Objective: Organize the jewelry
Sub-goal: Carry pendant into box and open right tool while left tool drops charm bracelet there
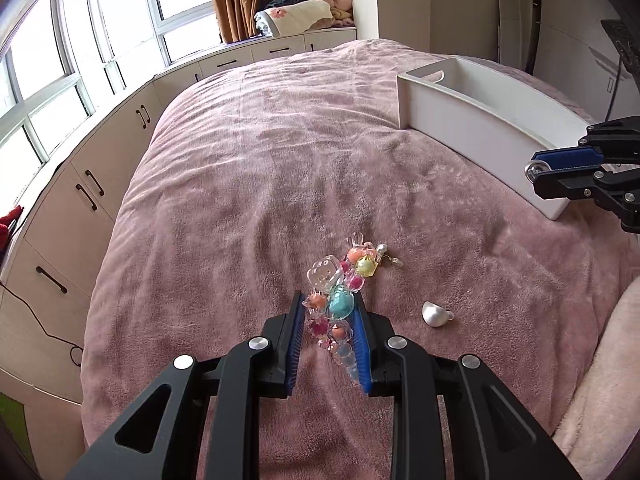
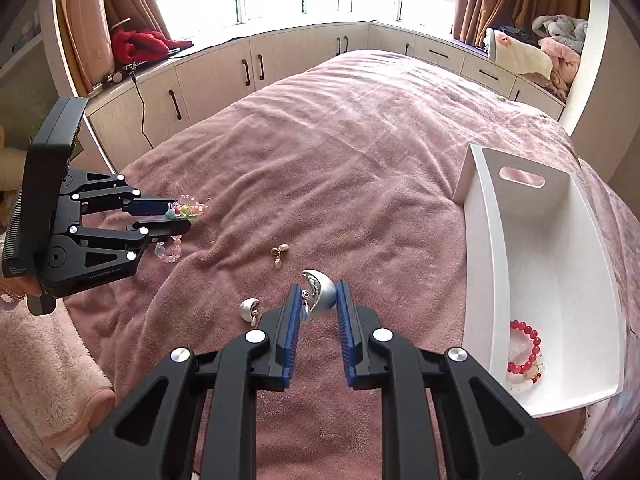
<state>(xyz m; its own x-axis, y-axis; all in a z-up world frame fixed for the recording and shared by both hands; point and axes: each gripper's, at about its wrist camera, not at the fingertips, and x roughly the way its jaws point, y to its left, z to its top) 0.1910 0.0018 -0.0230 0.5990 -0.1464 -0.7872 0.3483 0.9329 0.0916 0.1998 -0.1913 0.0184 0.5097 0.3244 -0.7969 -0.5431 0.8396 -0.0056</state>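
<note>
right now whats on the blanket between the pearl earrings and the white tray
Only bare pink blanket lies between the pearl earrings and the white tray, shown in the right wrist view.

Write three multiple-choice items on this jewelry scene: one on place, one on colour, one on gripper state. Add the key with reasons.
1. Where is the red bracelet?
A. in the white tray
B. on the blanket
C. in the left gripper

2. What colour is the blanket?
A. green
B. pink
C. white

3. What does the right gripper hold?
A. nothing
B. the red bracelet
C. a silver earring

Key: 1 A, it lies on the tray's floor. 2 B, pink plush fills both views. 3 C, both pads clamp the earring.
</note>
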